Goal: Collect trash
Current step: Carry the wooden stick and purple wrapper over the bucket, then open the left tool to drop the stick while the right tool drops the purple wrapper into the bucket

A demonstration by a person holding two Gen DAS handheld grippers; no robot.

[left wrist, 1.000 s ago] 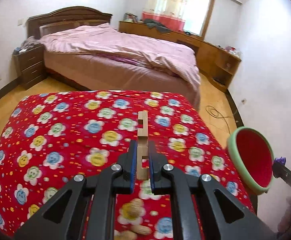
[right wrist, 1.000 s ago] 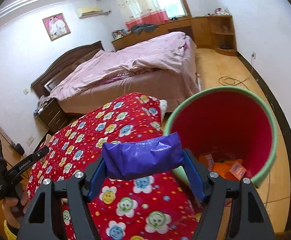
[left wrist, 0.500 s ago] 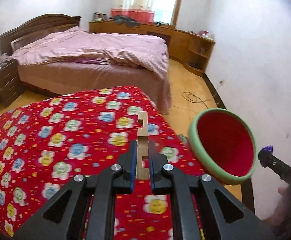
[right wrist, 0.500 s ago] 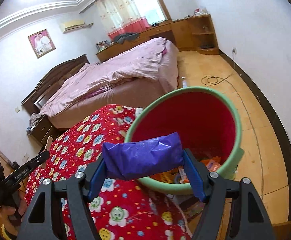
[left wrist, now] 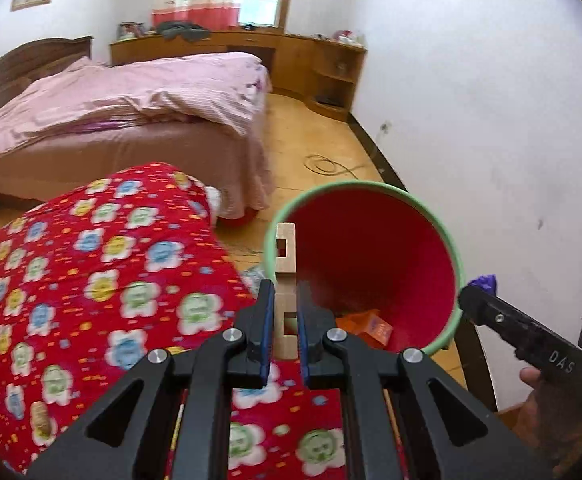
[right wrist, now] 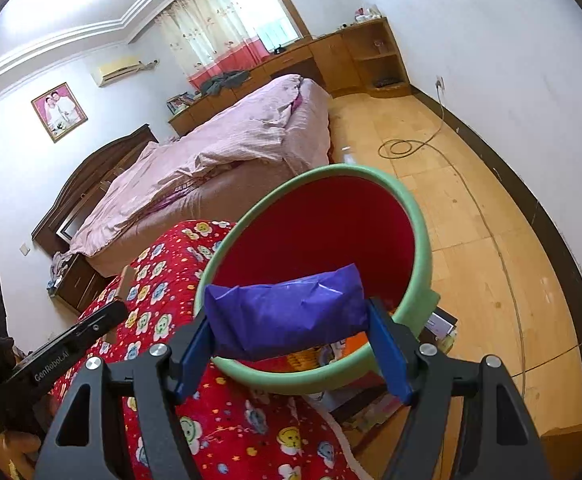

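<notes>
Two pieces ready over the bin [right wrist: 419,240]: your left gripper [left wrist: 282,320] clamps the wooden block [left wrist: 285,258], your right gripper [right wrist: 291,344] pinches the purple packet [right wrist: 287,314]; next, release both inside the rim.

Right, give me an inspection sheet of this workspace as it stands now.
Surface: red flower-print blanket, a peanut-like bit near its left edge.
Job's things: notched wooden piece; purple wrapper; green-rimmed red bin holding orange packets.
Clutter: papers on the floor under the bin.
Grippers: left gripper shut on the wooden piece; right gripper shut on the purple wrapper, both at the bin mouth.
Cables: coiled cable on the floor.
Surroundings: pink bed, wooden cabinets, window.
</notes>
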